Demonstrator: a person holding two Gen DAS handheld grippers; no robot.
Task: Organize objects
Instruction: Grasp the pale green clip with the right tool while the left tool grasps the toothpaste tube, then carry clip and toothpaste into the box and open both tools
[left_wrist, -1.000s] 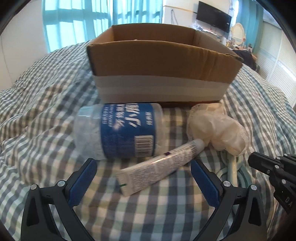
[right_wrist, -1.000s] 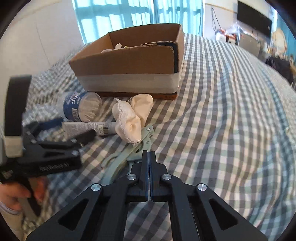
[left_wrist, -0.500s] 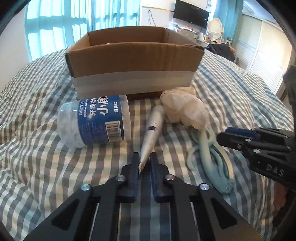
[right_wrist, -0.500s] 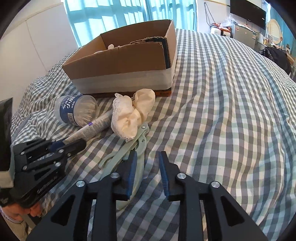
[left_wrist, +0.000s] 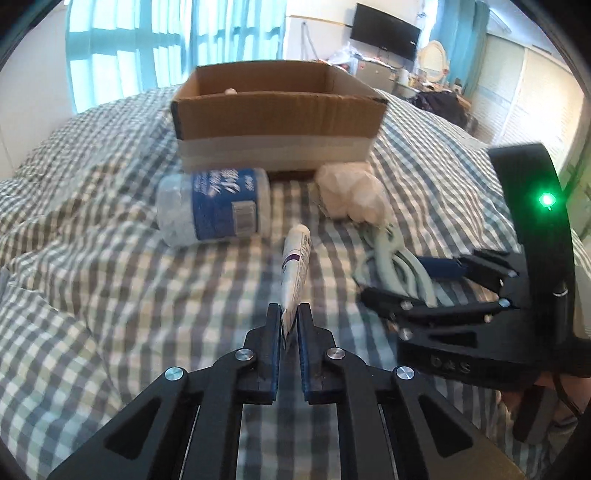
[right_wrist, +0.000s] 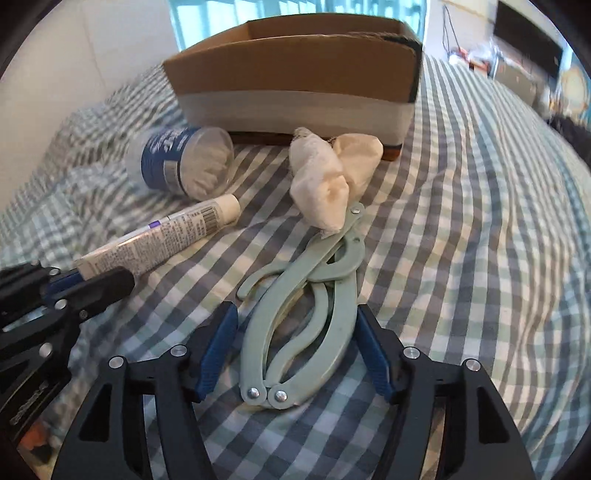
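The left tool (left_wrist: 287, 320) has just shut on the tube (left_wrist: 295, 264) and lifted its end off the bed (left_wrist: 92, 258) (box (left_wrist: 277, 110) just behind). The right tool (right_wrist: 295, 354) has opened wide around the green tongs (right_wrist: 306, 317), ready to squeeze.

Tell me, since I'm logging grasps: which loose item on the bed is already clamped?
The white tube: the left gripper pinches its flat end. The tongs only lie between the right gripper's open fingers.
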